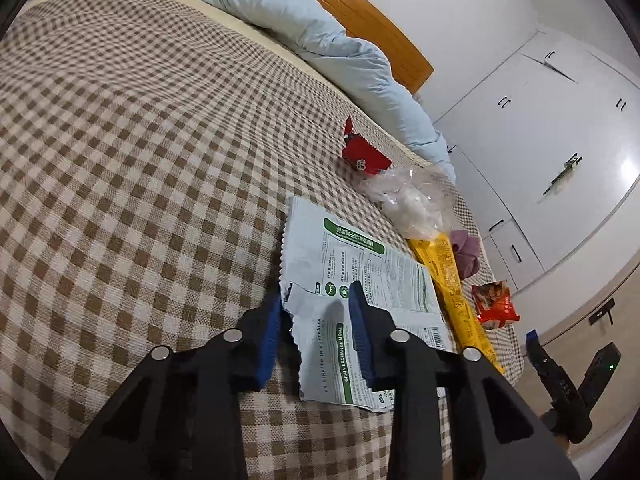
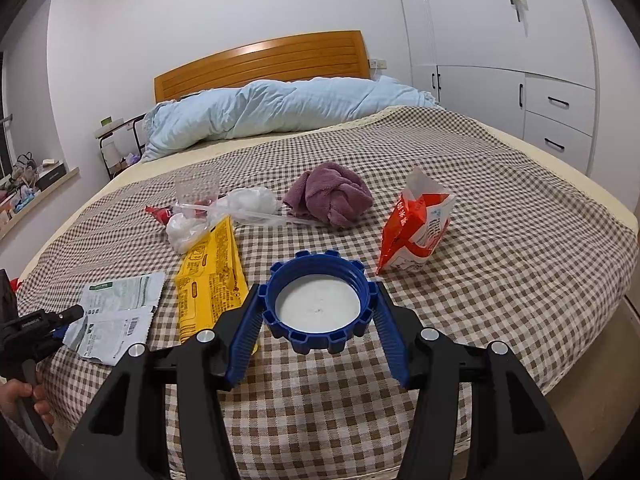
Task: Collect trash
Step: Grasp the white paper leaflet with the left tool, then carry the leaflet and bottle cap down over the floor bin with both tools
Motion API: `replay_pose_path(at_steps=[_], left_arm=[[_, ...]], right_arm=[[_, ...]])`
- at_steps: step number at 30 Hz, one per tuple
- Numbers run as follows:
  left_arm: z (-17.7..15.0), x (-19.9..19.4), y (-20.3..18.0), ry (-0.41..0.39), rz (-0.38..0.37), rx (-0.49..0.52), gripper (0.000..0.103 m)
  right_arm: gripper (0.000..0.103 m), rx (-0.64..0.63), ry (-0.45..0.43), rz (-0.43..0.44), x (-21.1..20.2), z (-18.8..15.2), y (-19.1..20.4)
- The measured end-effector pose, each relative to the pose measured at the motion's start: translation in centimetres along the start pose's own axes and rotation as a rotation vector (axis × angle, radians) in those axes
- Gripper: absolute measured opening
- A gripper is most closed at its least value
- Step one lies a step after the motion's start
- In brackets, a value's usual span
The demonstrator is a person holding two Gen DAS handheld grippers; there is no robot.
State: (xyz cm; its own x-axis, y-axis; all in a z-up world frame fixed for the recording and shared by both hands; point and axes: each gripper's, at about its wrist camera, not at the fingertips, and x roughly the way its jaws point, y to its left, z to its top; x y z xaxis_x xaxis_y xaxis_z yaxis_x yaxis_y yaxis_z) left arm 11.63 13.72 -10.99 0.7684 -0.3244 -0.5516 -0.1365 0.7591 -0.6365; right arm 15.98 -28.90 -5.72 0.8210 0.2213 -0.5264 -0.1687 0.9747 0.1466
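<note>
Right claw [image 2: 316, 316] pinches a blue ridged plastic lid [image 2: 318, 306] with a white inside, its fingers pressed on both sides of the rim, held low over the near edge of the brown-and-white checked bed [image 2: 500, 216]. Left claw [image 1: 314, 320] straddles the torn corner of a flat white-and-green printed wrapper [image 1: 360, 264] lying on the bed near that edge; its blue pads stand partly spread, not pressing the wrapper. Beside the wrapper lies a long yellow snack packet [image 2: 210, 276], then crumpled clear plastic with white tissue [image 2: 224, 208], a small red wrapper [image 1: 366, 154], a bunched purple cloth [image 2: 330, 194] and a red-and-white pouch [image 2: 416, 224] standing upright. A pale blue quilt [image 2: 280, 108] lies along the wooden headboard [image 2: 264, 60].
</note>
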Motion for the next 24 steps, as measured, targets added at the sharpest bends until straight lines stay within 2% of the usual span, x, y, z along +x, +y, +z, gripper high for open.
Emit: replay_pose_path(at_steps=[1,3,6,8,14,24], left_arm=[[0.0,0.0,0.1,0.009,-0.02,-0.012,0.026],[-0.3,0.4,0.5,0.032,-0.074,-0.06,0.011],[-0.6,0.6,0.0,0.025,-0.037,-0.034,0.008],[-0.9,0.5,-0.6,0.022,-0.049,-0.028,0.004],[-1.3,-0.3,-3.7,-0.039,-0.048,0.041,0.002],[-1.0,-4.5,-7.8,-0.195,-0.058,0.164,0.002]], right_arm=[[0.053,-0.001,0.0,0.001,0.0,0.0,0.0],[0.053,-0.004,0.001,0.002,0.1,0.0,0.1],[0.053,-0.007,0.002,0.003,0.1,-0.1,0.1],[0.053,-0.01,0.002,0.005,0.1,-0.1,0.2],[0.053,-0.016,-0.003,0.012,-0.1,-0.1,0.1],[0.053,-0.034,-0.018,0.029,-0.7,-0.1,0.2]])
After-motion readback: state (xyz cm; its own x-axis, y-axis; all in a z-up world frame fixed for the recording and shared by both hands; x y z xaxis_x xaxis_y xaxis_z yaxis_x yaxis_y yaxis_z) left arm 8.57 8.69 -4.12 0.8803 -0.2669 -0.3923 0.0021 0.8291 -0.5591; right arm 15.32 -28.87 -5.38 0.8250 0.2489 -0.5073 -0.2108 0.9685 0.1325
